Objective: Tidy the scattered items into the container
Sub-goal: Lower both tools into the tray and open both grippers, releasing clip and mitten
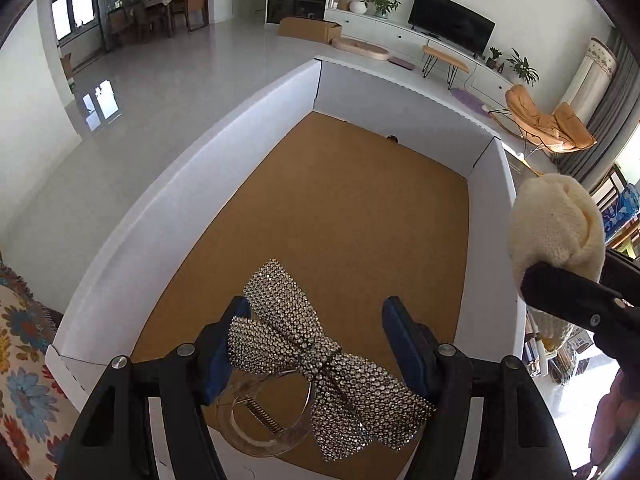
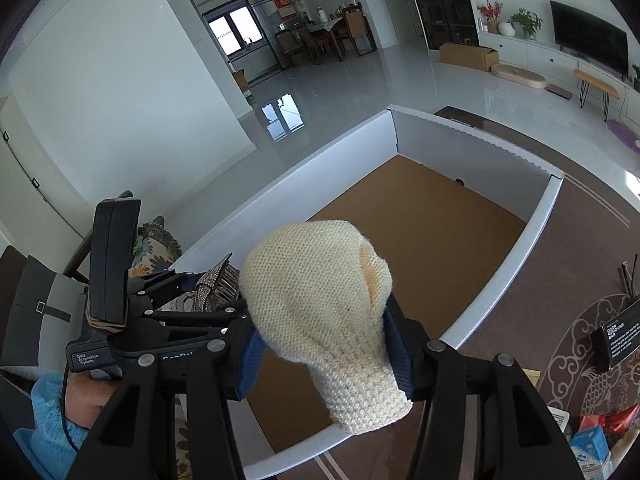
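A white cardboard box (image 1: pixel 132 236) with a brown floor sits below both grippers; it also shows in the right wrist view (image 2: pixel 328 168). My left gripper (image 1: pixel 316 344) hangs over the box's near end with its jaws open. A rhinestone bow hair clip (image 1: pixel 320 360) lies between the fingers, and I cannot tell whether it touches the pads. My right gripper (image 2: pixel 324 344) is shut on a cream knitted sock (image 2: pixel 320 312) and holds it above the box's near right edge. The sock also shows in the left wrist view (image 1: pixel 556 228). The clip shows edge-on in the right wrist view (image 2: pixel 212 284).
A brown patterned rug (image 2: pixel 560 280) lies under the box. A black card (image 2: pixel 618 332) and small packages (image 2: pixel 592 444) lie on the rug to the right. A floral cloth (image 1: pixel 24 352) lies left of the box.
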Tool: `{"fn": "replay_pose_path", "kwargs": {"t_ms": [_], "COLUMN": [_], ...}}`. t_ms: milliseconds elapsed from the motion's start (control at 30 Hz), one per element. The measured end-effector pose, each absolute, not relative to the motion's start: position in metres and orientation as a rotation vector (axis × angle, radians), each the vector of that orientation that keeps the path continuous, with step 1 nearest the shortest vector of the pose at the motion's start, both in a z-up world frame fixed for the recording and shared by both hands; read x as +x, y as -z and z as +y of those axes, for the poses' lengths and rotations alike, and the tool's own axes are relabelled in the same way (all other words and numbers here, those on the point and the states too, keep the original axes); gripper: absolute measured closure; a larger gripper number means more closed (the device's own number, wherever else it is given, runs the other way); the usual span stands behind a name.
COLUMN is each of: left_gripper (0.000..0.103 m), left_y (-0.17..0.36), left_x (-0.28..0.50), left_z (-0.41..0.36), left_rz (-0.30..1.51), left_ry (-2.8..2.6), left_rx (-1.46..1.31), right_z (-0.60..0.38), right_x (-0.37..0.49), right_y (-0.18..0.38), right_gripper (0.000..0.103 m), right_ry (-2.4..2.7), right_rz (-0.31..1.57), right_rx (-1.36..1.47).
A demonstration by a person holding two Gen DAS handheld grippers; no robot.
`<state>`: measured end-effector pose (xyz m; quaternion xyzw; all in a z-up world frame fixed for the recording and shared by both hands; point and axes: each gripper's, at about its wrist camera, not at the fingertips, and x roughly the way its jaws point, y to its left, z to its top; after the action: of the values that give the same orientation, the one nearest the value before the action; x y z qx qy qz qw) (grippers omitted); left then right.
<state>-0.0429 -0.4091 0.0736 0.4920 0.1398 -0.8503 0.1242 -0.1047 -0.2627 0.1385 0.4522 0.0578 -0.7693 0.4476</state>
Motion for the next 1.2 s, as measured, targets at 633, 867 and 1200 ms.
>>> {"fn": "replay_pose_path", "kwargs": {"t_ms": [633, 867, 1200], "left_gripper": [0.032, 0.031, 0.031], "left_y": [-0.012, 0.001, -0.003], "left_x": [-0.044, -0.042, -0.036], "left_z": [-0.408, -0.412, -0.397], "left_rz": [0.479, 0.579, 0.556], "left_ry": [2.237, 2.189, 2.254], "left_rx": [1.643, 1.686, 1.599], "right_z": [-0.311, -0.307, -0.290], "right_x": [-0.117, -0.109, -0.107], "right_y": [-0.048, -0.043, -0.037], "right_gripper": [0.007, 0.007, 0.007], "right_ry": [2.010, 2.015, 2.041], "right_rz": [0.640, 0.743, 0.756], "right_rx": [1.168, 1.092, 1.011]}}
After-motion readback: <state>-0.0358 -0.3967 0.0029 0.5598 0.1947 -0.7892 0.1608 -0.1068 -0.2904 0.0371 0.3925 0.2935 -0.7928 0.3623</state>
